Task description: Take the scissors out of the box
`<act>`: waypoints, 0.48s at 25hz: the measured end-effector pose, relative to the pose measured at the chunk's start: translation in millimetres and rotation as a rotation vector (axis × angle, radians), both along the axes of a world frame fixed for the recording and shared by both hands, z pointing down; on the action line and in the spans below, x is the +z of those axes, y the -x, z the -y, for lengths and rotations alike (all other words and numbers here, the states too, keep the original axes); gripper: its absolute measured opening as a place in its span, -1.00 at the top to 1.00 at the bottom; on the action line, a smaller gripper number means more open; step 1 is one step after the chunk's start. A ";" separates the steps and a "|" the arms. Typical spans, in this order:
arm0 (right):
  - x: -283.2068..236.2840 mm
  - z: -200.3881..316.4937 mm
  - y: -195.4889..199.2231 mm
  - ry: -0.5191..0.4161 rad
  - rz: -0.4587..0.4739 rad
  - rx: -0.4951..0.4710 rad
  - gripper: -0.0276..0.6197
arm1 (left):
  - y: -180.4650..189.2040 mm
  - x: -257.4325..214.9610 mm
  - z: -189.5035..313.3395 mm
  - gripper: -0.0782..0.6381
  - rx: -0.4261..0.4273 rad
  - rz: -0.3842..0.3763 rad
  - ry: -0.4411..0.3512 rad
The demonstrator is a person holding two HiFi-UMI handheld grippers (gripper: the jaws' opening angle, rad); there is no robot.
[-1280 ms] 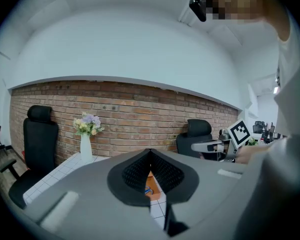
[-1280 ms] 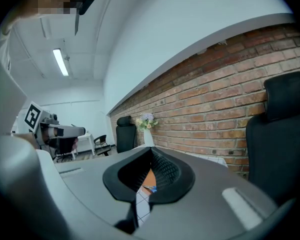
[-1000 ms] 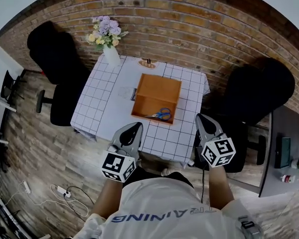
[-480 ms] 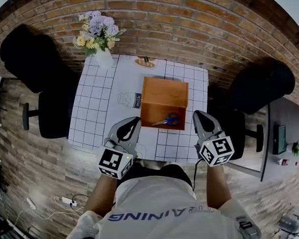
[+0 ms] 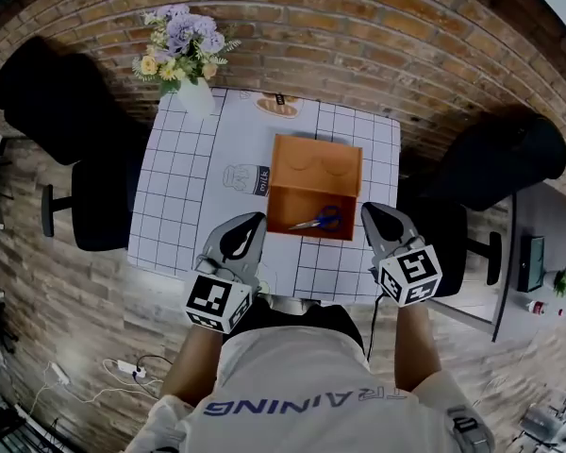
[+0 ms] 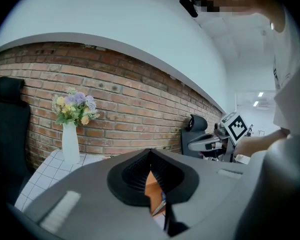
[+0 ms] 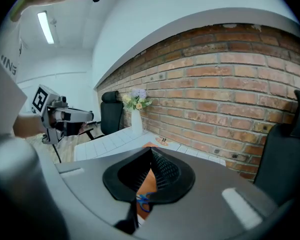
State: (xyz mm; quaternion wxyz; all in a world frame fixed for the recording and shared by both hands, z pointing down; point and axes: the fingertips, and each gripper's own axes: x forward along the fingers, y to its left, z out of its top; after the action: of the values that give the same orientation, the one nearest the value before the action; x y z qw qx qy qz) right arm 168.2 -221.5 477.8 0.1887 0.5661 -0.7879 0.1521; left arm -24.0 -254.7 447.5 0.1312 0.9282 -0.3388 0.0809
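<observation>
While the scissors (image 5: 319, 220) lie flat on the floor of the open orange box (image 5: 311, 163), close to its near wall, no jaws touch them. Their blue handles point toward the box's right wall and their blades toward its left. The box stands on a desk (image 5: 184, 187) covered by a white gridded cloth.

Off the box's near left corner hangs the left gripper (image 5: 254, 219), and off its near right corner the right gripper (image 5: 369, 211). Both are outside the box, apart from it, and aimed forward and somewhat down. Each gripper's own view shows its jaws brought together at the tips. Only a thin slit is left lower down, and the orange box and the scissors show through it. Neither gripper holds anything.

Beyond the box, toward its far left, stands a white vase of flowers (image 5: 191, 88). A brick wall (image 5: 377, 55) lies behind the box, and a black chair stands to its left (image 5: 85, 159) and another to its right.

Step in hand, as judged: the approach, with no grasp yet begun. The next move calls for one gripper, probably the right since it is nearer the handles, to part its jaws, clear the near wall, tip downward into the box and close on the handles. The scissors are thin and lie flat, so the jaws would need to reach almost to the box floor. The other gripper could steady the box.
</observation>
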 end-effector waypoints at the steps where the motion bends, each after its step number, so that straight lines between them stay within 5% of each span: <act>1: 4.0 -0.7 -0.2 0.017 -0.001 -0.023 0.87 | -3.5 0.6 -3.4 0.78 -0.007 -0.001 0.007; 12: 51.5 -2.6 6.5 0.192 -0.189 -0.258 0.60 | -13.3 10.9 -21.1 0.78 -0.084 0.012 0.047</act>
State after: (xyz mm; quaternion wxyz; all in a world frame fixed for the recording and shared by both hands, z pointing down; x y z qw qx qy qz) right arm 161.6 -218.8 529.3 0.3332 0.4514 -0.8146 0.1472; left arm -10.7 -233.6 458.5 0.1542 0.9093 -0.3762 0.0890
